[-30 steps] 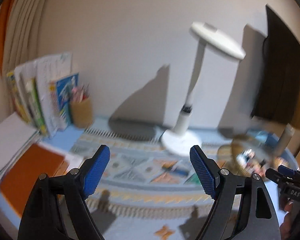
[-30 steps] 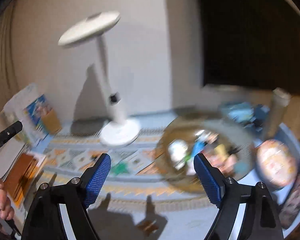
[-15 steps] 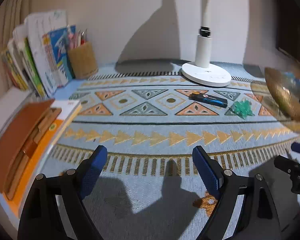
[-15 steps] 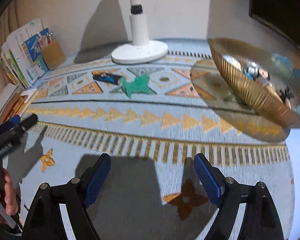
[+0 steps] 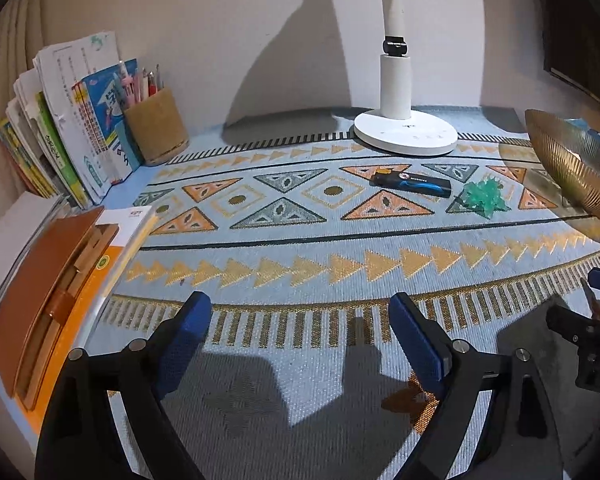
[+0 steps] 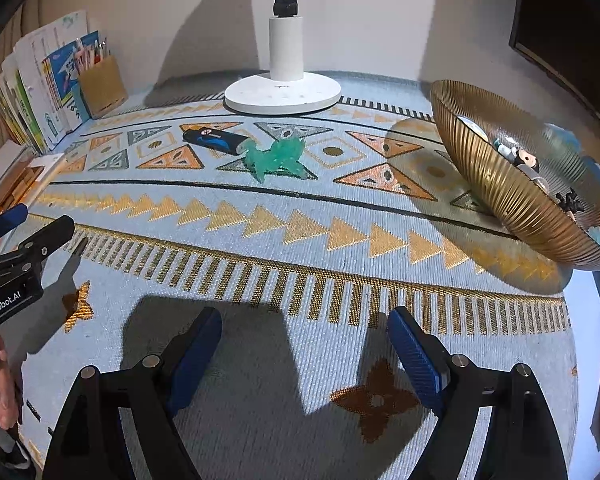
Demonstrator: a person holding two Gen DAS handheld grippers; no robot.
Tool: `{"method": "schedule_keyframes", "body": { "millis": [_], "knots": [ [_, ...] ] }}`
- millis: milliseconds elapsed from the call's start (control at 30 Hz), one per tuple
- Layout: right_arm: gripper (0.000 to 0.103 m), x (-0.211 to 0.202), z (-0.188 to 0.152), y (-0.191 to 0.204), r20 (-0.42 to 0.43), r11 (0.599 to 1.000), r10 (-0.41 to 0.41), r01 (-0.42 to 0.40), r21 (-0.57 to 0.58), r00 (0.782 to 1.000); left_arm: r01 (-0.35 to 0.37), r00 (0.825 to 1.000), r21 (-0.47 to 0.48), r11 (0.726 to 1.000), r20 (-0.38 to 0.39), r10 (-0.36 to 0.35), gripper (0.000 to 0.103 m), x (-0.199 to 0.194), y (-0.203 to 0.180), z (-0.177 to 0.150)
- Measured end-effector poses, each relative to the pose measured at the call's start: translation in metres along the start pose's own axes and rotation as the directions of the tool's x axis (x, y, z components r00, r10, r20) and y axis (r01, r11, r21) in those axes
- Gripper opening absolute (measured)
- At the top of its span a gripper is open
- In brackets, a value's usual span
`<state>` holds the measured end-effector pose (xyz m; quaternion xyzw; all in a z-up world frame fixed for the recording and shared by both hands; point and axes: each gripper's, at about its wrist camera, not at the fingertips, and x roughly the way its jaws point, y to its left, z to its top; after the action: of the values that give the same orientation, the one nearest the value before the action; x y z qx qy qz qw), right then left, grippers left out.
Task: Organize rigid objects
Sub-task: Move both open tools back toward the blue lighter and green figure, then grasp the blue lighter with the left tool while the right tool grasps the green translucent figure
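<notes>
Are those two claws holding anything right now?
Nothing is held. The left claw is opening over bare mat; the right claw stands open, empty.

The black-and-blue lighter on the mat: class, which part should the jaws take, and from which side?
Take the lighter across its narrow width near mid-length, coming from above. It lies flat, a slim bar, so its long sides are exposed. Stay off the end beside the green toy, which crowds it there.

Sharp, brightly lit from above; hard shadows, fisheye-bent dark edges.
</notes>
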<state>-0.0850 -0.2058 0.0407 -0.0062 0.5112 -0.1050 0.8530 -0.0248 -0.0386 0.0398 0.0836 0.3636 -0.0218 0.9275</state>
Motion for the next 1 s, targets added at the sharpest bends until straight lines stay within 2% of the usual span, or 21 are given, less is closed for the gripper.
{"method": "schedule_keyframes", "body": {
  "millis": [300, 367, 400, 467, 567, 633, 700, 800, 833, 867, 933, 967, 1000],
  "knots": [
    [0.084, 0.002, 0.000, -0.001, -0.006, 1.000, 0.004, -0.004, -0.002, 1.000, 0.007, 1.000, 0.011, 1.000, -0.013, -0.007, 0.090, 0.002, -0.002, 0.000],
    [0.084, 0.002, 0.000, -0.002, -0.010, 1.000, 0.010, -0.010, 0.001, 1.000, 0.050, 0.998, 0.034, 0.998, -0.036, -0.049, 0.090, 0.004, -0.004, 0.000],
    [0.084, 0.002, 0.000, -0.002, -0.015, 1.000, 0.014, -0.014, 0.003, 1.000, 0.125, 0.990, 0.060, 0.990, -0.071, -0.121, 0.090, 0.008, -0.005, 0.003],
    [0.084, 0.004, 0.005, -0.004, -0.062, 0.999, 0.044, -0.043, 0.016, 0.997, 0.235, 0.968, 0.115, 0.965, -0.112, -0.223, 0.090, 0.012, -0.007, 0.011],
    [0.084, 0.004, 0.027, -0.003, -0.147, 0.991, 0.136, -0.136, 0.014, 0.980, 0.283, 0.958, 0.256, 0.924, -0.110, -0.263, 0.090, 0.016, -0.012, 0.040],
    [0.084, 0.004, 0.043, 0.002, -0.146, 0.990, 0.136, -0.138, -0.007, 0.980, 0.339, 0.941, 0.341, 0.877, -0.116, -0.318, 0.090, 0.029, -0.018, 0.066],
    [0.084, 0.011, 0.061, 0.009, -0.121, 0.990, 0.134, -0.138, -0.027, 0.984, 0.351, 0.936, 0.418, 0.838, -0.143, -0.321, 0.090, 0.054, -0.029, 0.086],
    [0.083, 0.036, 0.081, 0.015, -0.104, 0.989, 0.141, -0.144, -0.027, 0.985, 0.362, 0.932, 0.476, 0.801, -0.187, -0.310, 0.090, 0.093, -0.040, 0.103],
    [0.078, 0.042, 0.083, 0.015, -0.106, 0.989, 0.146, -0.149, -0.021, 0.984, 0.377, 0.926, 0.492, 0.785, -0.207, -0.315, 0.090, 0.109, -0.043, 0.107],
    [0.068, 0.052, 0.087, 0.014, -0.108, 0.985, 0.174, -0.175, -0.001, 0.979, 0.387, 0.922, 0.500, 0.775, -0.215, -0.321, 0.090, 0.118, -0.045, 0.109],
    [0.066, 0.059, 0.093, 0.011, -0.080, 0.978, 0.208, -0.207, 0.024, 0.975, 0.436, 0.900, 0.486, 0.757, -0.235, -0.368, 0.091, 0.136, -0.044, 0.116],
    [0.066, 0.060, 0.095, 0.010, -0.068, 0.979, 0.204, -0.203, 0.021, 0.977, 0.473, 0.881, 0.472, 0.744, -0.244, -0.406, 0.091, 0.140, -0.044, 0.120],
    [0.066, 0.062, 0.097, 0.013, -0.061, 0.982, 0.187, -0.187, 0.000, 0.980, 0.488, 0.873, 0.476, 0.731, -0.251, -0.418, 0.091, 0.143, -0.046, 0.122]
  ]
}}
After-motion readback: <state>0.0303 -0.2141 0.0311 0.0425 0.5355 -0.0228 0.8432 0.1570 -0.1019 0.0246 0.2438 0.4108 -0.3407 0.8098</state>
